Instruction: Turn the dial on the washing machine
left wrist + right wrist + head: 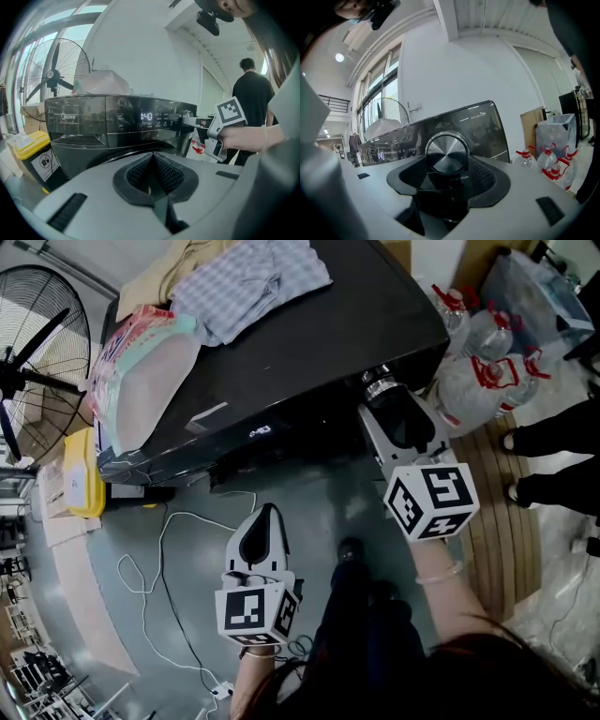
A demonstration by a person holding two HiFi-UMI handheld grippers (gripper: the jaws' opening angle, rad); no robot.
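Note:
A black washing machine (319,352) stands in front of me, its lit display (146,116) on the front panel. Its round silver dial (447,151) sits at the panel's right end (378,383). My right gripper (384,399) reaches level to the panel and is shut on the dial, a dark pad on either side of it (447,161). The left gripper view shows it from the side at the dial (188,120). My left gripper (266,517) hangs lower and to the left, away from the machine, shut with nothing in it (152,164).
Folded clothes (253,282) and a plastic bag (141,371) lie on the machine's top. A floor fan (37,343) and a yellow bin (84,474) stand to the left. Water bottles (478,362) and a standing person (553,442) are on the right. A white cable (159,559) lies on the floor.

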